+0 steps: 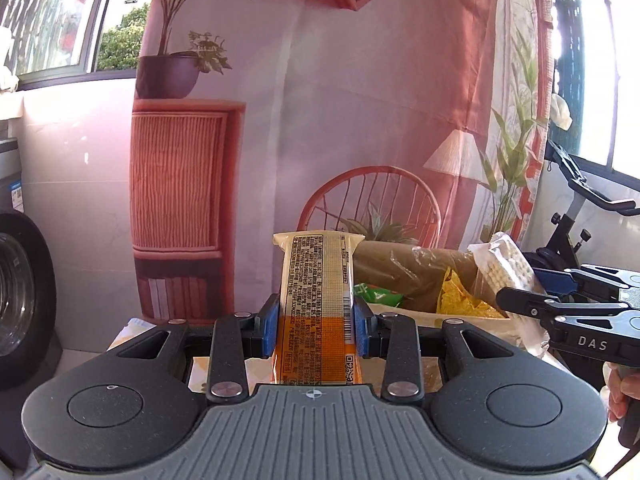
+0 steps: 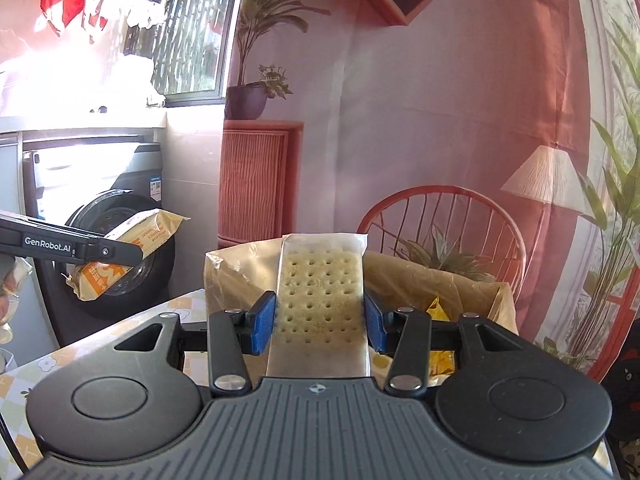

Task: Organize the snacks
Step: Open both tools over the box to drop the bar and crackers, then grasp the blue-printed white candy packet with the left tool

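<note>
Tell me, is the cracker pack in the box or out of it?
Out. The cracker pack is clamped in the right gripper, held up in front of the lined box.

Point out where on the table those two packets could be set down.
Bare checkered tablecloth lies left of the bag-lined box, toward the washing machine. The box is crowded: chips and a green packet fill it.
</note>
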### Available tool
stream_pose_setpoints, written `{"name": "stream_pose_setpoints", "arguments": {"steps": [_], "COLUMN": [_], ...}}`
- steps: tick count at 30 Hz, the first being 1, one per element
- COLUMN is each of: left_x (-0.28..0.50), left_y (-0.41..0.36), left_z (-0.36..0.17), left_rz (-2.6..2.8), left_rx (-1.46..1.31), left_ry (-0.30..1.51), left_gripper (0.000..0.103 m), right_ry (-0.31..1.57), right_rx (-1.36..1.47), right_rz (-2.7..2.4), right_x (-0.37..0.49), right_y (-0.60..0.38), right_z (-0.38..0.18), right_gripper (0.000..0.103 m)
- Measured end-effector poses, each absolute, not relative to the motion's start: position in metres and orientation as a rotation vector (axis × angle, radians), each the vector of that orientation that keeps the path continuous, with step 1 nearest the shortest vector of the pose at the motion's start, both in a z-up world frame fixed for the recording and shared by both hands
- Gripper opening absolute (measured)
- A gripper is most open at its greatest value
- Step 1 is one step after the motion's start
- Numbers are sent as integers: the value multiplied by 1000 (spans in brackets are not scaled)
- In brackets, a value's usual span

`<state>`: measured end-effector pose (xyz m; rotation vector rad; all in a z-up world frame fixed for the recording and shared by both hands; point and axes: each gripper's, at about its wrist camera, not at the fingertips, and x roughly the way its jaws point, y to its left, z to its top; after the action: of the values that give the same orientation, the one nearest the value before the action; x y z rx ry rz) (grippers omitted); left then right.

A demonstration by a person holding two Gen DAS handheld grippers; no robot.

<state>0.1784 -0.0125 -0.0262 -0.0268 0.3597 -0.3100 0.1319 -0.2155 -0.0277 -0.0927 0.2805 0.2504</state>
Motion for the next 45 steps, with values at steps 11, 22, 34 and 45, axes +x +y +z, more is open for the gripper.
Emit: {"name": "stream_pose_setpoints", "arguments": {"steps": [11, 22, 34, 45], "left_x": [257, 245, 177, 148], "left_y": [-91, -74, -3, 22], "left_z": [-36, -37, -53, -137], "left_rz": [-416, -450, -429, -389], "left_rx": [26, 46, -6, -68], "left_ry": [408, 457, 568, 766], "left_gripper": [38, 56, 55, 54], "right_ry": [392, 386, 373, 585], "right_rx": [36, 92, 105, 74], "right_rz": [134, 164, 243, 326], "right_x": [194, 166, 110, 84], "right_y": [-249, -250, -221, -186], "right_z": [-46, -36, -45, -119], "right_gripper": [48, 60, 60, 60]}}
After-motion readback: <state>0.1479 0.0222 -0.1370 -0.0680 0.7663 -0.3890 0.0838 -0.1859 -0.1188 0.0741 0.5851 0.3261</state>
